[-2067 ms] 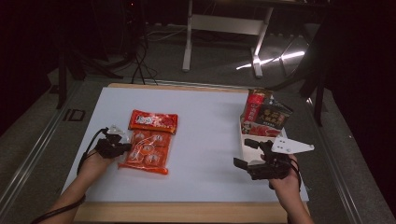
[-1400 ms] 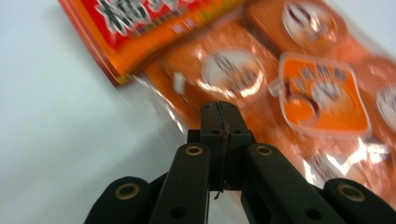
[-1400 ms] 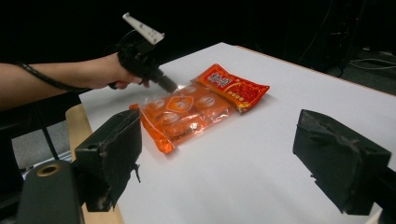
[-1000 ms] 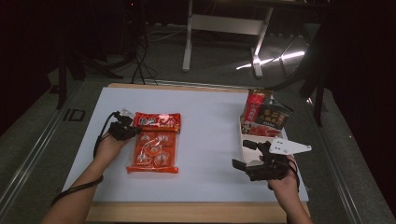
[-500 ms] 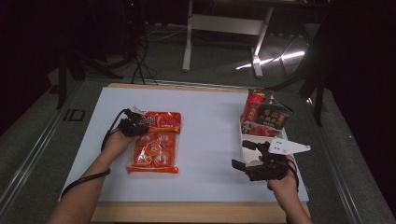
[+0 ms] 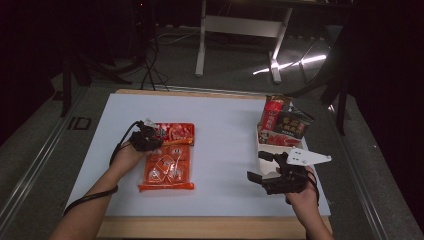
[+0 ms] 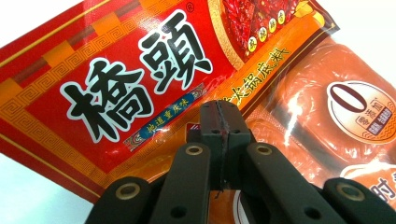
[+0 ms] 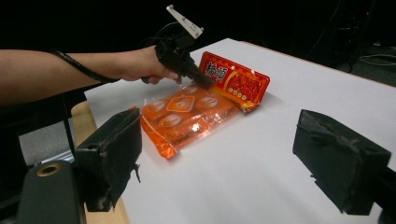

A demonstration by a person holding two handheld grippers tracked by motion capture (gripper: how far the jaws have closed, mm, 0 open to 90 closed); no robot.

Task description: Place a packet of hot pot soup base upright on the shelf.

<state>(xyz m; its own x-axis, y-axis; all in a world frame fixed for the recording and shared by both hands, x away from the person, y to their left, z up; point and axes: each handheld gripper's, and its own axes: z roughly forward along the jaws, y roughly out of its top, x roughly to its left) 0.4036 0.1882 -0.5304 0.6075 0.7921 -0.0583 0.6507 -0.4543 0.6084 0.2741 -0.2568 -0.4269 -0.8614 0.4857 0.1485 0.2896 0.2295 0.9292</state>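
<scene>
We judge this the approach to the pack [image 6: 167, 157], lying at the table's [image 6: 225, 135] left: the left gripper [image 6: 159, 135], jaws pressed together on nothing, rests tip-down at its red header, perhaps touching. Next, we'd open and pinch that edge. The right gripper [image 6: 261, 167] hovers spread wide, holding nothing.

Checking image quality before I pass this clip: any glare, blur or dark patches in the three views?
High view: white table top evenly lit, surroundings nearly black, one bright streak on the floor behind. Left gripper view: sharp print on the red packet, glare on the orange bag, left gripper jaws slightly soft. Right gripper view: right gripper jaws blurred, background black, bag glinting.
</scene>
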